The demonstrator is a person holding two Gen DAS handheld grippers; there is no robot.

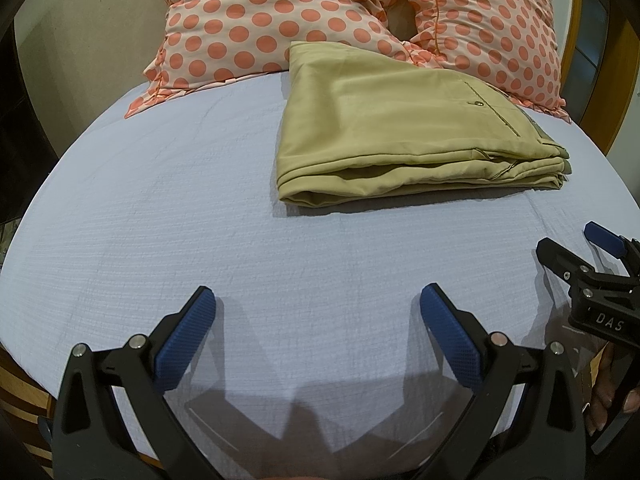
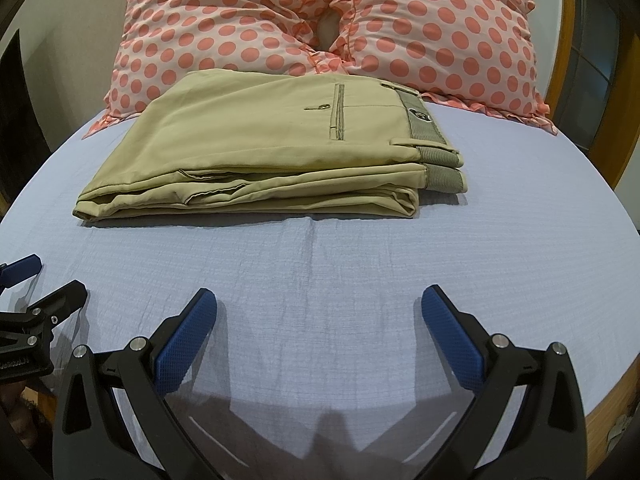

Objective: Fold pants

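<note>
Left gripper [image 1: 318, 300] and right gripper [image 2: 320, 300] gape wide, empty, short of folded pants [image 2: 272, 148]

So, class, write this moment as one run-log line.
khaki cotton pants: folded, flat on light blue bedsheet | left gripper: open, empty | right gripper: open, empty

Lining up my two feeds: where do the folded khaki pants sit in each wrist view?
Left wrist: folded khaki pants right of centre, upper half, on the blue sheet.
Right wrist: pants left of centre, upper half, waistband to the right.
Shared landmark: polka-dot pillows directly behind the pants.
</note>
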